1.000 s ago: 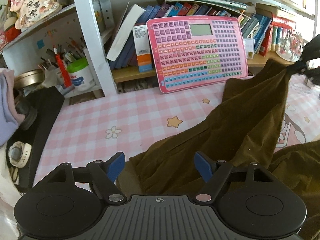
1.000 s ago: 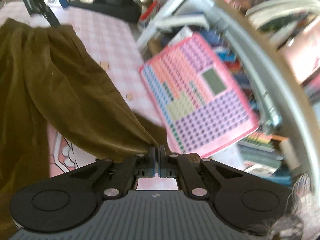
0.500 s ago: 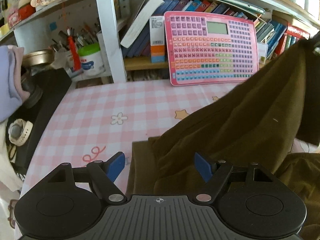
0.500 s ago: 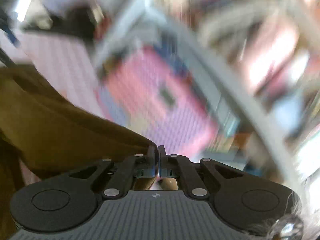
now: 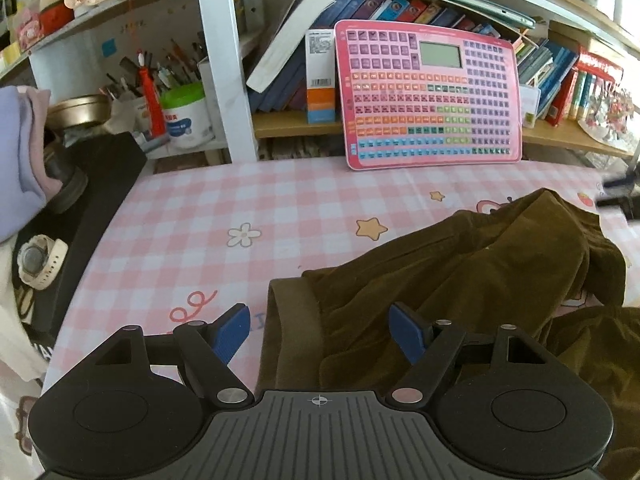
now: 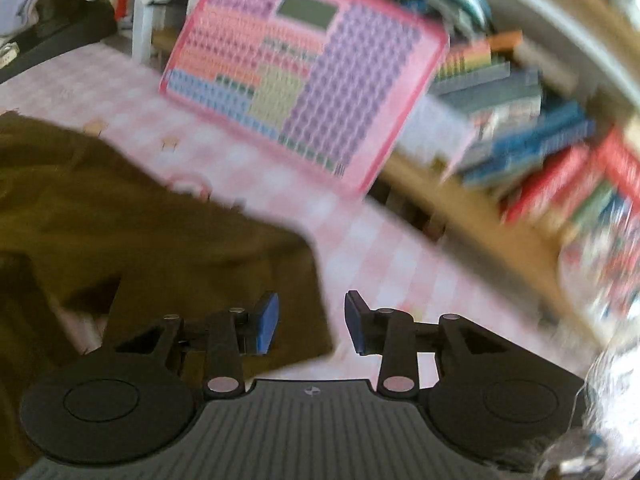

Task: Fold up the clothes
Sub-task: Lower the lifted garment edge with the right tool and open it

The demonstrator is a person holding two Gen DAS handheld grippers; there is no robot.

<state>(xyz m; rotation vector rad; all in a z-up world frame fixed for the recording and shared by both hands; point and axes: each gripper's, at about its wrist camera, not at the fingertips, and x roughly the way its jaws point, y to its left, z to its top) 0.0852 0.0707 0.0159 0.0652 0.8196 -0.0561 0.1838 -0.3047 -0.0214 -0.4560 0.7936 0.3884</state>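
The left gripper (image 5: 320, 334) hangs low over the near edge of the table with its blue-padded fingers (image 5: 232, 334) spread wide and nothing between them. Just under and ahead of it lies the brown garment (image 5: 460, 276), a rumpled heap on the pink checked tablecloth (image 5: 224, 216); a flat hemmed edge of the cloth sits right below the gap of the fingers, though whether it touches them I cannot tell.

The right gripper (image 6: 310, 324) is also released, its two fingers apart. A corner of the same brown garment (image 6: 120, 216) lies beneath the gap and past its left finger; the cloth (image 6: 372, 256) is bare to the right. This view is smeared by motion, so fine detail is lost.

Farther back, a pink keyboard toy (image 5: 428, 96) with a small grey screen leans upright against a row of books (image 5: 360, 4) on the shelf. To the left of the white shelf post stands a white tub with a green lid (image 5: 186, 114), next to a cup crowded with pens (image 5: 148, 80). At the far left edge a black mat (image 5: 100, 184) holds a white wristwatch (image 5: 38, 260), and a lilac sleeve (image 5: 18, 160) comes in above it.
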